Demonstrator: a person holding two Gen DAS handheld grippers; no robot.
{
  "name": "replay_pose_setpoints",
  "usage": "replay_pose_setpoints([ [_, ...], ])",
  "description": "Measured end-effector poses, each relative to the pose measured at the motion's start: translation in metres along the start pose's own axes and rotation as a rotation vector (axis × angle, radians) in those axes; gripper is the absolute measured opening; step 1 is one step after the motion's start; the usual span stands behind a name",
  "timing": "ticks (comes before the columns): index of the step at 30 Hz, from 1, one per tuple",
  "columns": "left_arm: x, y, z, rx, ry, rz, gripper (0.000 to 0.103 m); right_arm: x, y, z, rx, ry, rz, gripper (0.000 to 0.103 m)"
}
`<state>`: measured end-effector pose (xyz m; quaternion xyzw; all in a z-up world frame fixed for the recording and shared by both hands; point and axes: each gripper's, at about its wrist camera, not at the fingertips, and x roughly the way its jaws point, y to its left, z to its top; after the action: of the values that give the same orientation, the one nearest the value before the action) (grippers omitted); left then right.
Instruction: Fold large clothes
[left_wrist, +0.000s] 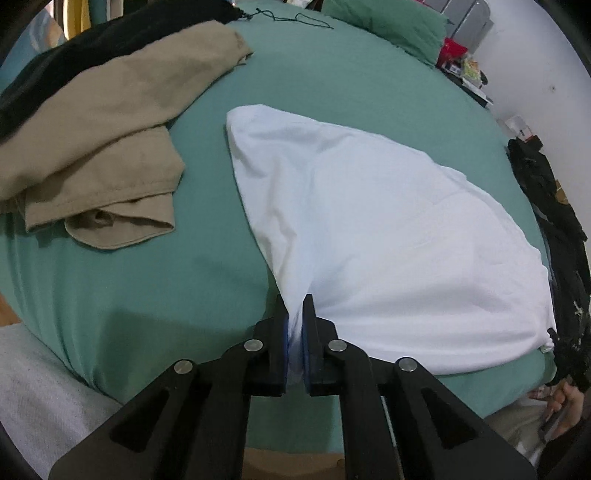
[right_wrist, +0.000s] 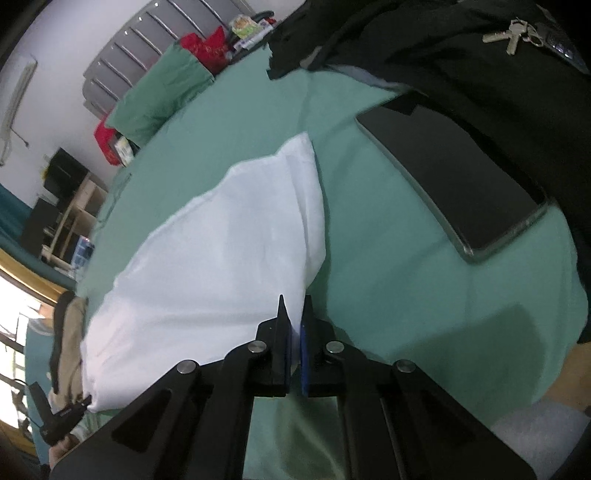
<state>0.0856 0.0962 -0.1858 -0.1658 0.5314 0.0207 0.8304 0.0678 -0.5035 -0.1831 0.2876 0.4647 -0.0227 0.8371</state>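
Note:
A white garment lies spread on the green bed sheet, stretched between both grippers. My left gripper is shut on its near left corner, cloth bunched between the blue pads. In the right wrist view the same white garment runs away from my right gripper, which is shut on its near right corner. The left gripper also shows at the lower left there, at the garment's other corner.
A beige garment and a black one lie heaped at the left. A green pillow sits at the bed's head. A dark phone, black clothing and keys lie on the bed's right side.

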Motion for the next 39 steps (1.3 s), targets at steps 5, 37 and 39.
replay_pose_setpoints([
  [5, 0.0, -0.006, 0.001, 0.008, 0.006, 0.019, 0.018, 0.002, -0.003, 0.002, -0.013, 0.0, -0.026, 0.005],
  [37, -0.06, -0.08, 0.003, 0.159, -0.195, -0.036, 0.044, -0.027, 0.041, -0.003, -0.194, -0.155, -0.053, 0.077],
  [39, -0.055, -0.094, 0.007, 0.179, -0.201, -0.067, 0.044, -0.023, 0.035, -0.001, -0.15, -0.142, -0.028, 0.077],
])
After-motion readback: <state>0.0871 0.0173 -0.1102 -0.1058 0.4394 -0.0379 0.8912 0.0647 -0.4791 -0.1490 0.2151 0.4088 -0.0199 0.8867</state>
